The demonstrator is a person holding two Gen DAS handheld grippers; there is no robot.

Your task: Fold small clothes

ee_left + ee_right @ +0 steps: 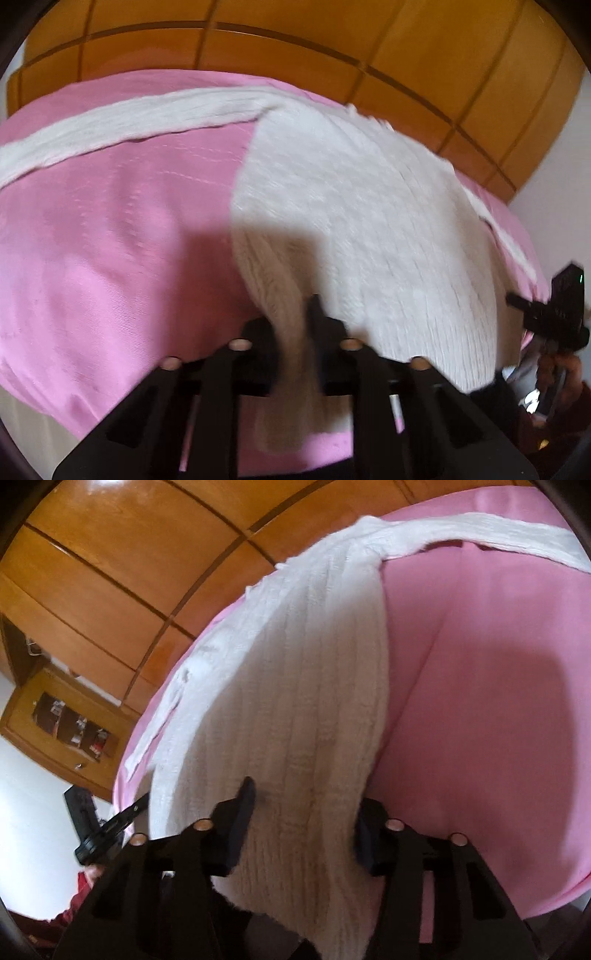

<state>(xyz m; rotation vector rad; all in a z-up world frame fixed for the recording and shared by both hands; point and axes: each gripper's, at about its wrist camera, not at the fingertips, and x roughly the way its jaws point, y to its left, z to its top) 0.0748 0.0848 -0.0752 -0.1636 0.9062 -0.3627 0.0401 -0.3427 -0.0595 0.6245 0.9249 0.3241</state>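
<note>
A white ribbed knit garment (354, 206) lies on a pink bedsheet (110, 240), with one long sleeve (122, 122) stretched to the left. My left gripper (293, 325) is shut on the garment's near edge, with the cloth bunched between its fingers. In the right wrist view the same garment (295, 686) runs up the middle over the sheet (480, 720), and my right gripper (306, 827) has its jaws wide apart with the garment's hem lying between them. The other gripper shows at the right edge of the left wrist view (554, 314) and at the left in the right wrist view (99, 827).
A wooden panelled wardrobe (295, 40) stands behind the bed. It also shows in the right wrist view (110, 554) with a small wooden cabinet (70, 720) and a white wall (33, 812). The person's red clothing (79, 897) is low at the left.
</note>
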